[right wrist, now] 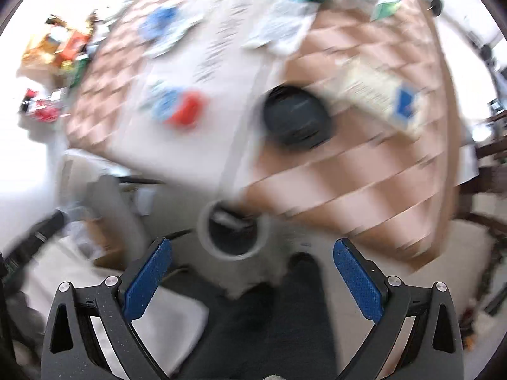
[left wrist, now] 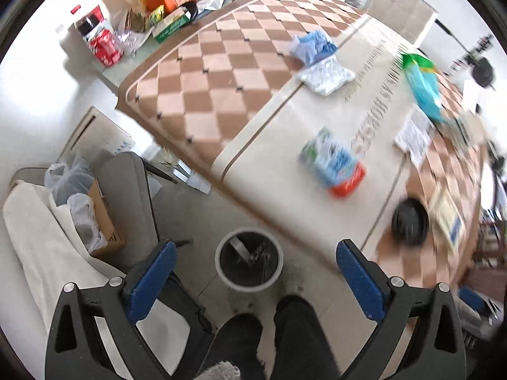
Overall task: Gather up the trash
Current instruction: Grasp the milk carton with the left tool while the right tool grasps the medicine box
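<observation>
At the upper left of the left wrist view: groceries and a red can (left wrist: pixel 106 47) crowd the table's far end; you could mistake these for trash, so leave them unless you are sure.
Lower left, chair: a chair (left wrist: pixel 126 196) heaped with bags and a cardboard box (left wrist: pixel 106 221) stands close beside the bin; a loose drop could land there instead.
Left gripper: your left gripper (left wrist: pixel 253 272) is spread wide and carries nothing, hanging above the floor in front of your legs.
Bin: the trash bin (left wrist: pixel 249 260) sits on the floor at lower centre, just off the table edge, with some scraps already inside; its mouth looks narrow, so a release from high up may miss.
Centre, table trash: a crumpled wrapper with a red end (left wrist: pixel 336 164), a blue wad (left wrist: pixel 312 46) and a white packet (left wrist: pixel 326 76) lie on the checked tablecloth (left wrist: pixel 221 63); thin film may slip from the pads or drag the cloth.
Right, table: a black round lid (left wrist: pixel 410 221) and papers lie near the edge; a sweep could knock them off.
Right gripper: your right gripper (right wrist: pixel 252 272) is also released and empty; its view is heavily smeared, so aiming at the bin (right wrist: pixel 234 232) now is risky.
</observation>
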A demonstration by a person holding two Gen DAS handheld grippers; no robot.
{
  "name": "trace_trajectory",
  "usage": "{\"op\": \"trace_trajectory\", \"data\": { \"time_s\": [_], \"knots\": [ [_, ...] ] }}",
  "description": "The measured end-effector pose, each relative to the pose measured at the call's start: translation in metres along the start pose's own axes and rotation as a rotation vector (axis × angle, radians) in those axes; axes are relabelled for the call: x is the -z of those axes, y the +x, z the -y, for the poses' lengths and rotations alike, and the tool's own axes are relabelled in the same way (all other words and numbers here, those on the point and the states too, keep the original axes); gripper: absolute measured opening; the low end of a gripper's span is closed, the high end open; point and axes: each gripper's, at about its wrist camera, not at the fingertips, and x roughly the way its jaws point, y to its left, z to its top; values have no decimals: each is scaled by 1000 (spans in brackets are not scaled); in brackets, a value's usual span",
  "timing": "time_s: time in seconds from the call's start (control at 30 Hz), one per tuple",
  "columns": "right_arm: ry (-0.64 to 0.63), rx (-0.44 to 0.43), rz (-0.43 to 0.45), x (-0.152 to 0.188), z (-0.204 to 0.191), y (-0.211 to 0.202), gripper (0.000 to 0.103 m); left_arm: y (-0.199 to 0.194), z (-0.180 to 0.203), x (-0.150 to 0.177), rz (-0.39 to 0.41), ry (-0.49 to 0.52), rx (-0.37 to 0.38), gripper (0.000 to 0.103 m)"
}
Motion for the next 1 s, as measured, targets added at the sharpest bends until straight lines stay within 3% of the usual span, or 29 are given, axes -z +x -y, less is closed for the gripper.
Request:
{"op": "trace_trajectory", "data": {
  "time_s": [0.23, 0.43, 0.6, 0.67, 0.73, 0.83, 0.9, 1.0],
  "knots": [
    [-195, 240, -93, -88, 73, 35, 103, 44, 92, -43, -61, 13, -92, 103],
    [-385, 337, -219, -129, 97, 95, 103, 70, 119, -42, -129, 11, -122, 103],
    [-417, 259, -245, -146, 104, 121, 99, 82, 115, -39, -163, -25, -142, 103],
    [-326, 187, -219, -156, 110, 118, 91, 83, 105, -42, -172, -67, -139, 103],
    [-128, 94, -203, -171, 128, 114, 82, 85, 90, -48, -191, -142, -131, 103],
    [79, -20, -192, -186, 149, 109, 86, 92, 69, -58, -211, -242, -93, 103],
    [88, -54, -209, -191, 149, 110, 91, 100, 57, -64, -237, -319, -43, 103],
    [24, -11, -193, -192, 143, 110, 91, 117, 50, -70, -282, -385, 25, 102]
  ]
}}
